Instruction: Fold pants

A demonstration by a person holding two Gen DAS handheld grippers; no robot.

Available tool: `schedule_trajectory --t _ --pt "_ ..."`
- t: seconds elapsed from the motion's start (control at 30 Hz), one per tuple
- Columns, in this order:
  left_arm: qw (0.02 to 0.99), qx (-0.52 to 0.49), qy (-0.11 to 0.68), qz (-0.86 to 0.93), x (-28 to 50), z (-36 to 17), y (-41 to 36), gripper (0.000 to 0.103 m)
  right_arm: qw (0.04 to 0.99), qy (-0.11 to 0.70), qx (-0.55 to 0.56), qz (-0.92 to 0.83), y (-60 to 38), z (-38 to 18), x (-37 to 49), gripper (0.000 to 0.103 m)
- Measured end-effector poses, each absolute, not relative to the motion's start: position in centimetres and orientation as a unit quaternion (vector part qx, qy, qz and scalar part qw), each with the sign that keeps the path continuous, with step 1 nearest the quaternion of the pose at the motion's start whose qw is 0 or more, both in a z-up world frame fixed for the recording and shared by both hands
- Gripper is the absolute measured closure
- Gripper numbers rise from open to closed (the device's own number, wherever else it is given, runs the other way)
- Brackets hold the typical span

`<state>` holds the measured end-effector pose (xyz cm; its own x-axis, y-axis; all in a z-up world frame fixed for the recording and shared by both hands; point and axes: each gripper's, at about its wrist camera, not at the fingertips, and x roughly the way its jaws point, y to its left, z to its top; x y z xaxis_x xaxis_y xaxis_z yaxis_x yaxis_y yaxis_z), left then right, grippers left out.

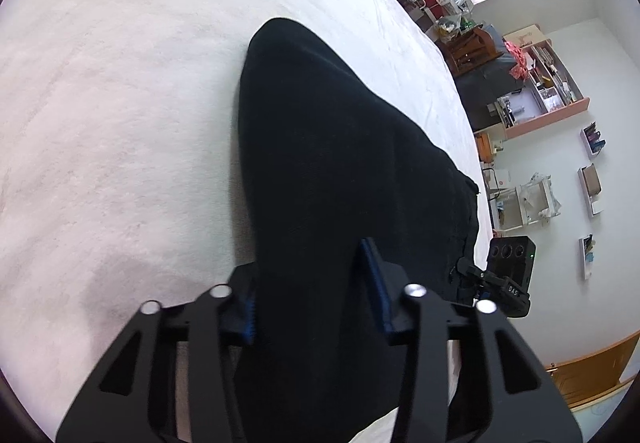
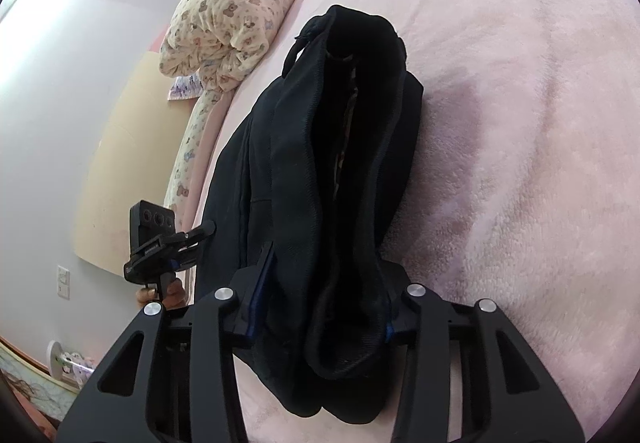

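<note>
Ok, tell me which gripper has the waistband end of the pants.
The right gripper: between its fingers the black pants show the bunched, open waistband. The left gripper holds only plain, flat fabric.

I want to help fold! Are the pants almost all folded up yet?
Partly. Done: the black pants lie doubled into a long stack on the pink blanket, waistband layers showing in the right wrist view. In hand: the left gripper and right gripper each straddle thick fabric; how tightly, I can't tell. Left: probably folding the long stack shorter.
</note>
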<state>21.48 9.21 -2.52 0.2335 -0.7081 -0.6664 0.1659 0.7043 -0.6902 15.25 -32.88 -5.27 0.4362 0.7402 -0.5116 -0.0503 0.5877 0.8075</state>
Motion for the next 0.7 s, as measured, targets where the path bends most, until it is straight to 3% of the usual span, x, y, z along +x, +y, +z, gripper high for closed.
schedule_trajectory --t 0.2,0.7 --pt "0.751 -0.26 0.525 -0.305 20.9 -1.7 9.2 0.082 0.768 0.451 0.379 0.253 -32.9 -5.1 15.2 0.064" --pt "0.806 -0.261 0.419 -0.327 18.2 2.4 8.3 0.084 0.77 0.401 0.419 0.266 -33.6 -3.2 15.3 0.068"
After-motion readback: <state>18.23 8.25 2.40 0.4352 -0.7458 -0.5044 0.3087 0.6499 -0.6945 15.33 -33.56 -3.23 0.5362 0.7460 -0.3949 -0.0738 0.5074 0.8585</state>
